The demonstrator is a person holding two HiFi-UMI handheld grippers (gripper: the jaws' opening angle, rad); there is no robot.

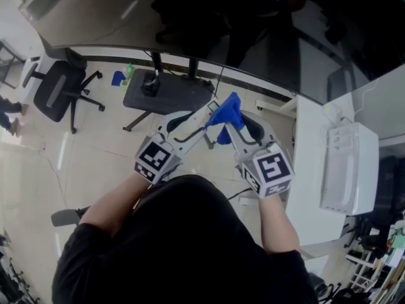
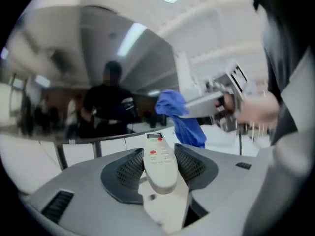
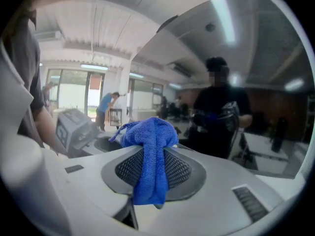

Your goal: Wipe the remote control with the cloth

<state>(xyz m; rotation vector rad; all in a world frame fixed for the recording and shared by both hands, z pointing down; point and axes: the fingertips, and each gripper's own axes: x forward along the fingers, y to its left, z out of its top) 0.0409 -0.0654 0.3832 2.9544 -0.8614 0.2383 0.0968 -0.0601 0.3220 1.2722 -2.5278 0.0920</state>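
In the left gripper view a white remote control [image 2: 159, 162] with red buttons lies between the dark pads, and my left gripper [image 2: 160, 167] is shut on it. In the head view the remote [image 1: 193, 120] points up and right from that gripper [image 1: 204, 116]. A blue cloth [image 3: 150, 154] is bunched between the pads of my right gripper [image 3: 152, 168], which is shut on it. From above, the cloth [image 1: 226, 114] sits at the remote's far end, with the right gripper [image 1: 228, 126] meeting the left in mid-air. The left gripper view shows the cloth [image 2: 179, 114] just beyond the remote.
A large dark glossy screen [image 1: 266, 24] fills the top of the head view. A white table [image 1: 313, 170] with a white box-shaped device [image 1: 348, 166] stands at the right. An office chair [image 1: 60, 90] and a dark stand base [image 1: 168, 94] are on the floor below.
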